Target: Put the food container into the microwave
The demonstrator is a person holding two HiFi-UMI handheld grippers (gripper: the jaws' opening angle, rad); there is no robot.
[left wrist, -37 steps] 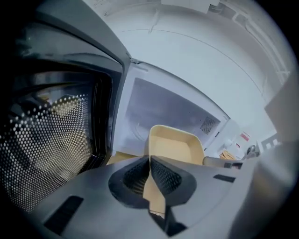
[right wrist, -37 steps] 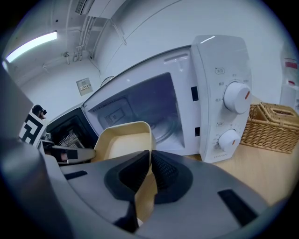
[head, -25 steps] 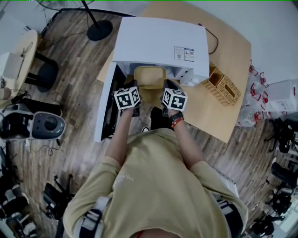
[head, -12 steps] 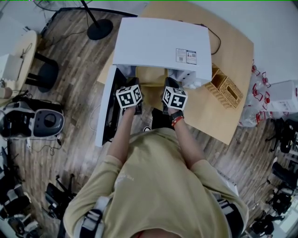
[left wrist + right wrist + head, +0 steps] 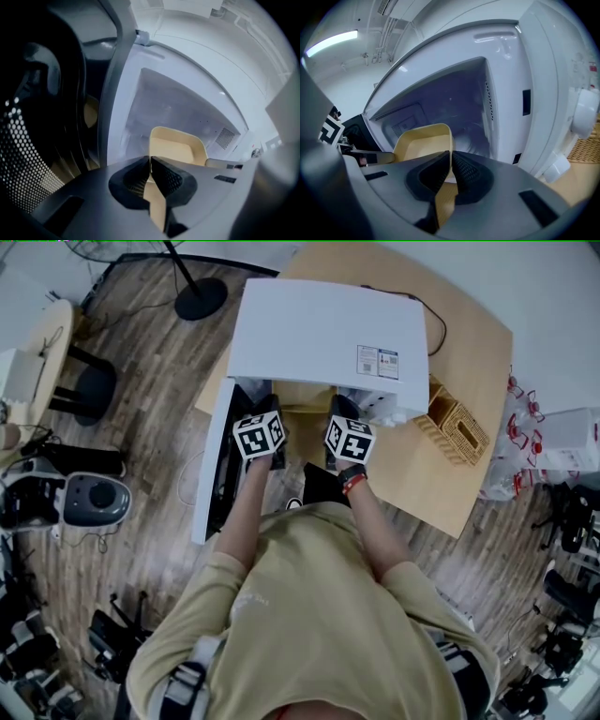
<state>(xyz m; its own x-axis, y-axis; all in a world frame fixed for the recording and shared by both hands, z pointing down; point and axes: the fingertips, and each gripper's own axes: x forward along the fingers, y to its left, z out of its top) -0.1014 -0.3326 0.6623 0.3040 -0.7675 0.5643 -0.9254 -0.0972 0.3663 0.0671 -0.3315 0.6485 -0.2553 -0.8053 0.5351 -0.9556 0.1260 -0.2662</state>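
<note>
Step in hand: the insertion itself. Judging by the views, the food container point(image 5: 176, 147) is being carried in through the mouth of the microwave point(image 5: 323, 334), with most of it already past the opening.
Left gripper point(image 5: 150, 174): jaws pinched together on the container's left wall; the tan tub lies ahead of them and to their right.
Right gripper point(image 5: 451, 176): jaws clamped on the opposite wall; the tub lies ahead and to their left, between the two grippers.
Container's place: just beyond both sets of jaws, inside the white cavity point(image 5: 459, 101). I cannot tell whether its base touches the cavity floor.
Door point(image 5: 214, 460): swung open, just outside the left gripper, dark perforated glass close beside it.
Next move, as I judge it: push a little deeper and lower both sides evenly until the base rests flat. Then part both pairs of jaws and draw straight back, minding the door on the left and the frame on the right.
Arm pose: both forearms reach forward, near parallel, marker cubes uppermost and level, the grippers side by side at the opening.
</note>
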